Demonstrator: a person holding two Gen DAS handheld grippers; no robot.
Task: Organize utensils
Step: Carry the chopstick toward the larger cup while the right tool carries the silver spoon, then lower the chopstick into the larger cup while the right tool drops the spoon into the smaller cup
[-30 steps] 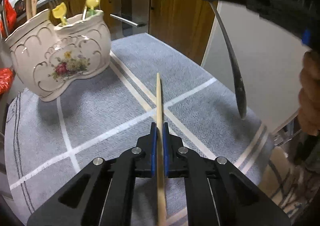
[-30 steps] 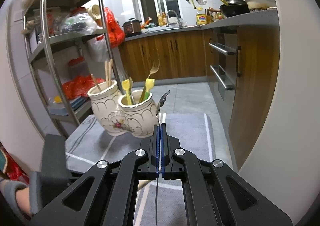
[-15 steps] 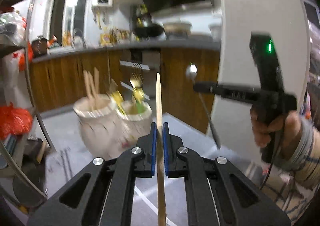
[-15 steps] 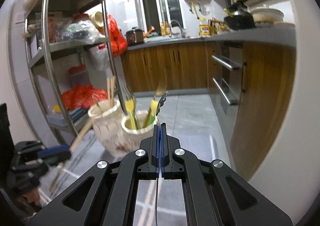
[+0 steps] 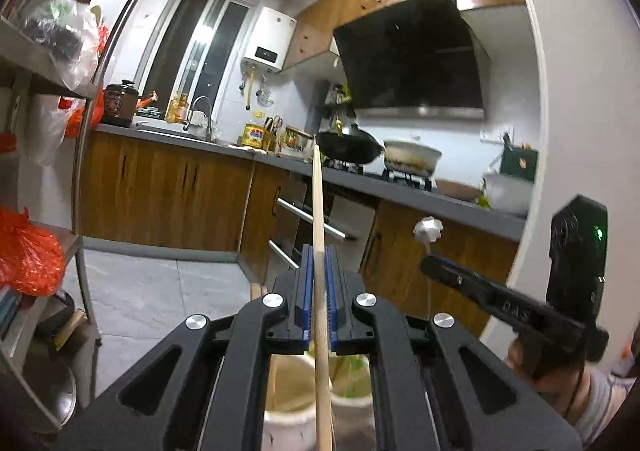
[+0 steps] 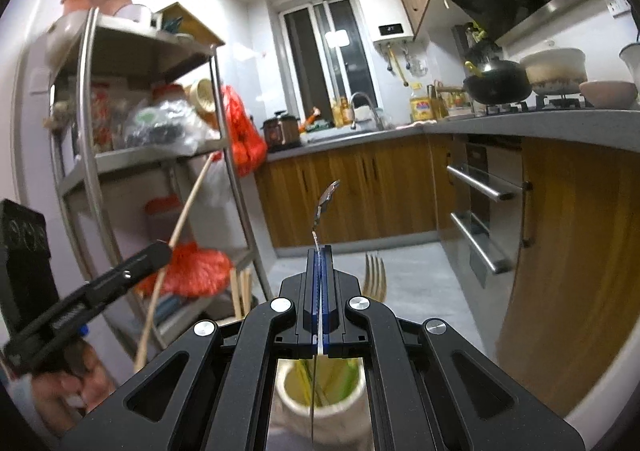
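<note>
My left gripper [image 5: 318, 251] is shut on a long wooden chopstick [image 5: 317, 203] that points forward and up. Under its jaws lies the white ceramic holder [image 5: 288, 417]; both of its cups show through the frame. My right gripper [image 6: 322, 251] is shut on a thin metal utensil [image 6: 326, 199], seen edge-on. Below it is one holder cup [image 6: 320, 409] with yellow-green handles inside. A gold fork [image 6: 376, 275] and several chopsticks [image 6: 244, 291] stand up from the holder. Each view shows the other gripper alongside: the right gripper [image 5: 430, 265] and the left gripper [image 6: 160, 251].
A metal shelf rack [image 6: 92, 155] with orange bags [image 6: 188, 271] stands on the left. Wooden cabinets and an oven with bar handles [image 6: 476, 183] run along the right, under a counter with a wok [image 5: 352, 147]. A white wall edge [image 5: 580, 131] is close on the right.
Both grippers have risen and tilted up with their utensils. The holder, earlier ahead on the grey cloth, now sits directly under the jaws, and the cloth has left both views.
</note>
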